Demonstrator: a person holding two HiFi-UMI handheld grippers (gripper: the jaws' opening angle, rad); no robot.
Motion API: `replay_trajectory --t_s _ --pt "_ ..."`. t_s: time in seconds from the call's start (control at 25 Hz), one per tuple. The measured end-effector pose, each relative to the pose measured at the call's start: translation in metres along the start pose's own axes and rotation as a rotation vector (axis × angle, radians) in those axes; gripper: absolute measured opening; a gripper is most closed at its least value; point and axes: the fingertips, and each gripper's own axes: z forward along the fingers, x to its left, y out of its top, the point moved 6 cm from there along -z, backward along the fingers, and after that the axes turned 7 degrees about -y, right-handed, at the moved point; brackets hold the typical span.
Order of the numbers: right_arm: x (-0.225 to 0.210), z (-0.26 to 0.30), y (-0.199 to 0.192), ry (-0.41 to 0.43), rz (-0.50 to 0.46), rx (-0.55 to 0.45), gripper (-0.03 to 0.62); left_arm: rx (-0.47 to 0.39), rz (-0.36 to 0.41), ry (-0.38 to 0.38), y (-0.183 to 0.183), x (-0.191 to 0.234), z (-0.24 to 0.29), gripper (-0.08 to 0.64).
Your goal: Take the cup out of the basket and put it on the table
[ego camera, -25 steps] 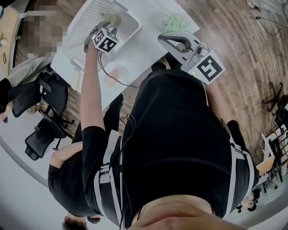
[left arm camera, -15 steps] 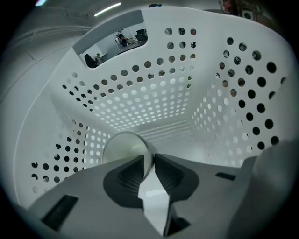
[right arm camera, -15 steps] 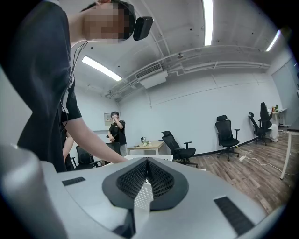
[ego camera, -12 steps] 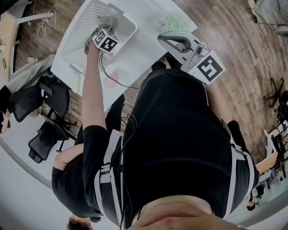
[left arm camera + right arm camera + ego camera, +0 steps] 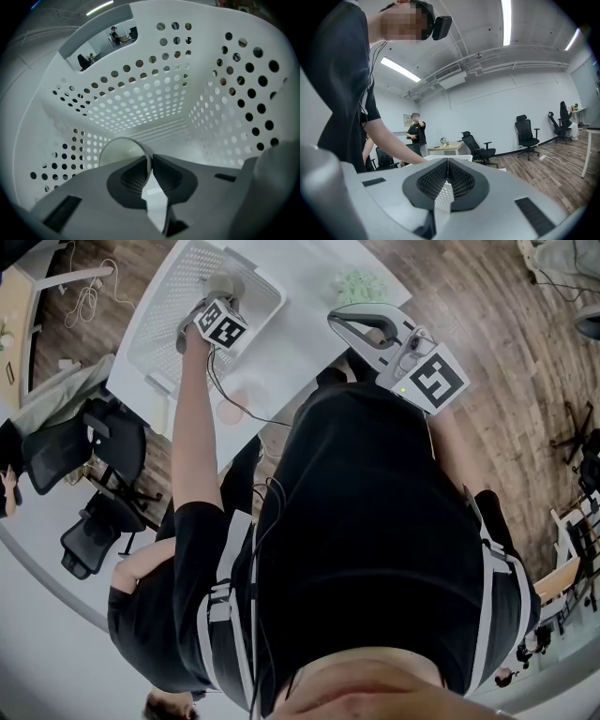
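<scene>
Though our left gripper (image 5: pixel 151 161) hides most of the one cup (image 5: pixel 119 152), its jaws (just closing) pinch the rim inside one basket (image 5: pixel 140 103); our right gripper (image 5: pixel 447 168) is closed, empty.

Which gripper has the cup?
The left gripper, down in the white basket: its jaws have just been closing on the wall of the cup. The right gripper is shut, empty, outside it.

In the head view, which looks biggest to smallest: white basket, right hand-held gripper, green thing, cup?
1. white basket
2. right hand-held gripper
3. green thing and cup look alike; the cup is partly hidden, so no ranking.
</scene>
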Motion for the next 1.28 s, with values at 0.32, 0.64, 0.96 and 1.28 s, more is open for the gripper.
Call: replay_trajectory --t_s 0.32,0.64,0.96,1.28 --pt "-0.001 -0.002 -0.003 -0.001 0.0 -0.003 0.018 0.024 0.024 0.009 0.0 -0.006 -0.005 0.054" --pt "0.005 0.003 0.0 0.025 0.007 -0.014 0.018 -0.039 -0.014 0.069 -0.004 -0.008 -0.047 0.054" --pt "0.011 0.009 0.001 0.082 -0.004 -0.021 0.018 -0.101 -0.054 0.169 -0.004 -0.015 -0.108 0.054" --pt "0.019 0.01 0.001 0.133 -0.025 -0.016 0.018 -0.19 -0.071 0.284 0.004 -0.038 -0.192 0.055"
